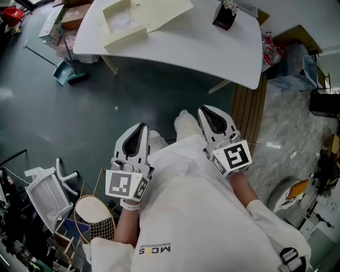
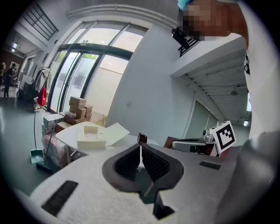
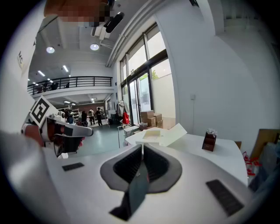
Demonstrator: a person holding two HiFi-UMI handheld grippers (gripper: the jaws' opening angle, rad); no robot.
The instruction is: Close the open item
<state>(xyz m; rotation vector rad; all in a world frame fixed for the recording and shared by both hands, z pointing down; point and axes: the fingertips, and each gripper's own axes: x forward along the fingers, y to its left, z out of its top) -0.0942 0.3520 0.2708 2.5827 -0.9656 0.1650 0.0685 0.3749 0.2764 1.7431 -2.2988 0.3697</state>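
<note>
1. Nearest, we hold both tools low in front of our white clothing, side by side and apart, well short of the table (image 1: 212,53).
2. The left gripper (image 1: 141,129) has its jaws pressed together with nothing between them. Its dark ribbed pads (image 2: 127,164) meet along one thin line.
3. The right gripper (image 1: 206,112) is closed and empty too, its pads (image 3: 157,165) meeting in the same way.
4. Beyond the grippers lies the dark floor, with a wire basket (image 1: 95,215) at our left and a dustpan (image 1: 65,71) by the table's left end.
5. Farther on, the open cream box (image 1: 125,26) sits at the table's left end, its base close to the near edge. Its lid (image 1: 167,13) is thrown back toward the table's middle.
6. Farthest, a small dark-red carton (image 1: 224,16) stands near the table's right edge, well apart from the cream box.
</note>
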